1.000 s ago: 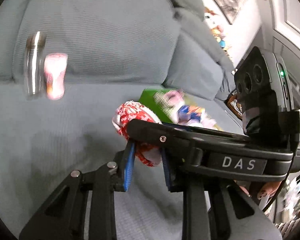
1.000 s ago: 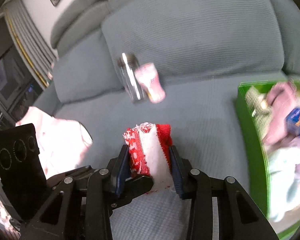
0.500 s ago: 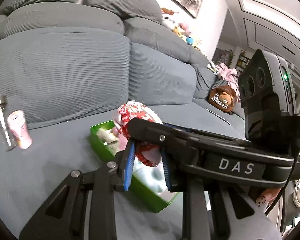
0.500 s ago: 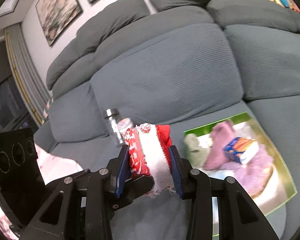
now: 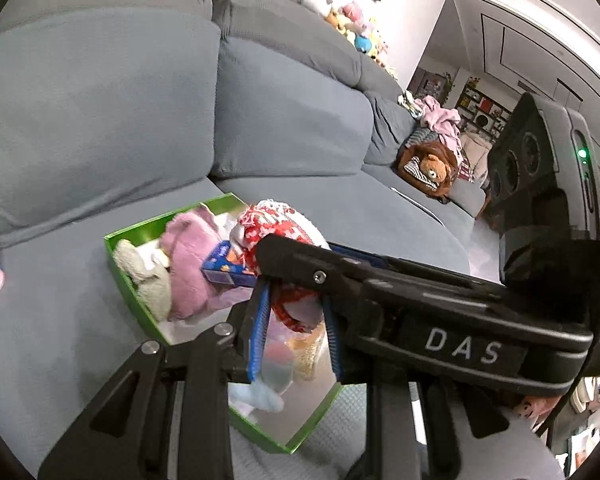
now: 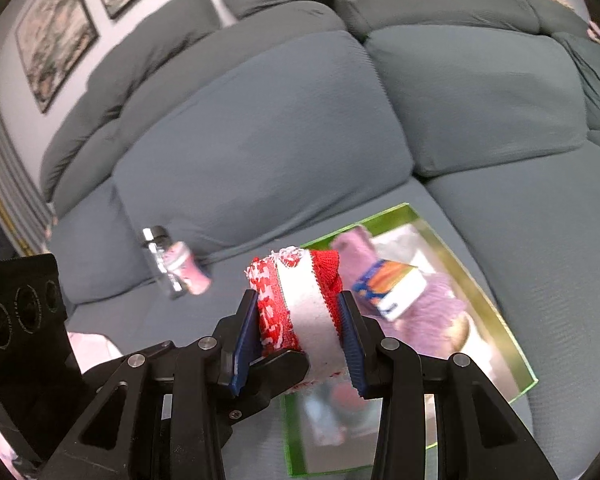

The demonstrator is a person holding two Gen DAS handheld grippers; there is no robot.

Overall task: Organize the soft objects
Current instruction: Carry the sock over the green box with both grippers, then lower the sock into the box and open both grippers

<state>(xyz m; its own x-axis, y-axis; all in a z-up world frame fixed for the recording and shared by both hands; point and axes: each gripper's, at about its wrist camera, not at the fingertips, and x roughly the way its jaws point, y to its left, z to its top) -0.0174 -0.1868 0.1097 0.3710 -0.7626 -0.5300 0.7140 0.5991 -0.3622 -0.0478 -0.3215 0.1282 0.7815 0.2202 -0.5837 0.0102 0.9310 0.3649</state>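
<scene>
Green box (image 5: 118, 276) on the grey couch (image 5: 100, 120) seat, open-topped, also in the right wrist view (image 6: 516, 344). Inside: a pink plush toy (image 5: 190, 264), a beige plush toy (image 5: 144, 276) against the left wall, a blue and orange carton (image 5: 224, 272) lying on the pink plush, a light blue soft piece (image 5: 260, 396) near the front wall, plus pale cloth underneath. Same carton (image 6: 388, 286) and pink plush (image 6: 424, 312) blurred in the right wrist view.

Folded cloth (image 6: 300, 308) held above the box, over its near part: red and white, with a red patterned band on the left, a plain white band in the middle and a red lace edge on the right. In the left wrist view, bunched into a rounded bundle (image 5: 276, 224).

Left gripper (image 5: 296, 328) pinching 1 end of the cloth between blue pads, jaws close together. Right gripper (image 6: 298, 340) clamped on the other end, jaws spread wider around the thick fold, both pads pressing the fabric.

Behind on the seat: a metal bottle (image 6: 158, 256) and a pink can (image 6: 188, 268), touching. Far along the couch: a brown teddy bear (image 5: 432, 164).
</scene>
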